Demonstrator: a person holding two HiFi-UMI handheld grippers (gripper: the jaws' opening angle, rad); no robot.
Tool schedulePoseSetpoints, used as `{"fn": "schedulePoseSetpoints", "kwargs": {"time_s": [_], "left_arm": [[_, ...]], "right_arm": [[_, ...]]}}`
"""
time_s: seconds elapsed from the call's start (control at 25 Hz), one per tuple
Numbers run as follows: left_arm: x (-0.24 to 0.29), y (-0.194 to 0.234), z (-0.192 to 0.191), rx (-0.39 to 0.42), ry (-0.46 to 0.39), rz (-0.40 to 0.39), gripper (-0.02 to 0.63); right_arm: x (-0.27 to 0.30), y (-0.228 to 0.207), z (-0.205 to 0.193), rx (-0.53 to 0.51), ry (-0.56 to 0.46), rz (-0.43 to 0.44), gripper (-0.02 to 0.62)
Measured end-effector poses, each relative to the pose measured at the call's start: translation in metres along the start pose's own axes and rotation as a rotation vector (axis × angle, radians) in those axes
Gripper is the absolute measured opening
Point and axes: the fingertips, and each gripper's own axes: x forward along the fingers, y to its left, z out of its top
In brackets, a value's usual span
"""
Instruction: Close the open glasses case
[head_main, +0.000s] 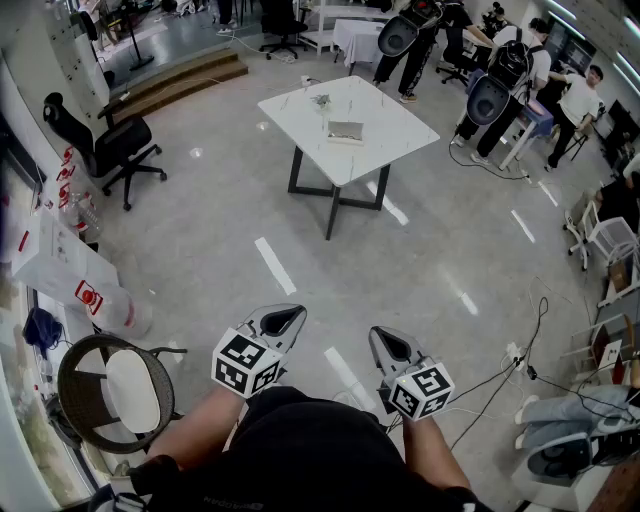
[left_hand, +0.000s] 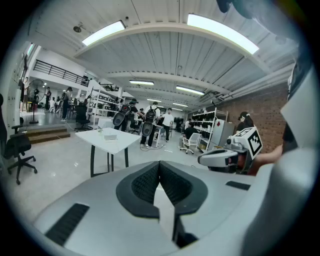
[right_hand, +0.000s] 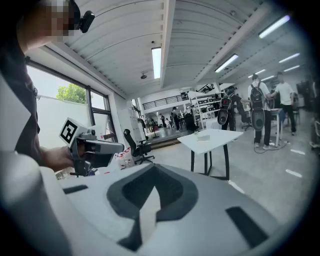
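Task is not yet getting under way in any physical sense. The glasses case (head_main: 345, 131) is lying near the middle of the white surface (head_main: 395, 128), and nothing is touching it. At this range it is showing only as a small pale oblong, so whether its lid is standing open cannot be read. Judging from the task, the whole closing is left to do. A second small object (head_main: 320, 100) is sitting on the surface, further back than the case. The person is standing on the floor (head_main: 230, 215) well short of the surface, so the approach is also outstanding. Left gripper (head_main: 283, 321) and right gripper (head_main: 389, 346) are being held low and close to the body, side by side. The forearms are bending in and both noses are pointing forward toward the surface. Each gripper view is showing its pads meeting at the tips with nothing between them, so both are pinched together and carrying nothing. Judgement: walking up to the surface is coming first, then bringing a gripper onto the lid.
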Motion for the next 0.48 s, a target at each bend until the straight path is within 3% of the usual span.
{"fn": "schedulePoseSetpoints", "kwargs": {"time_s": [0.48], "left_arm": [[0.0019,-0.0019,-0.0022,0.006,-0.006,-0.006,0.005]], "right_arm": [[-0.0001,0.0008,-0.0039,0.028,-0.004,0.008,0.0]]}}
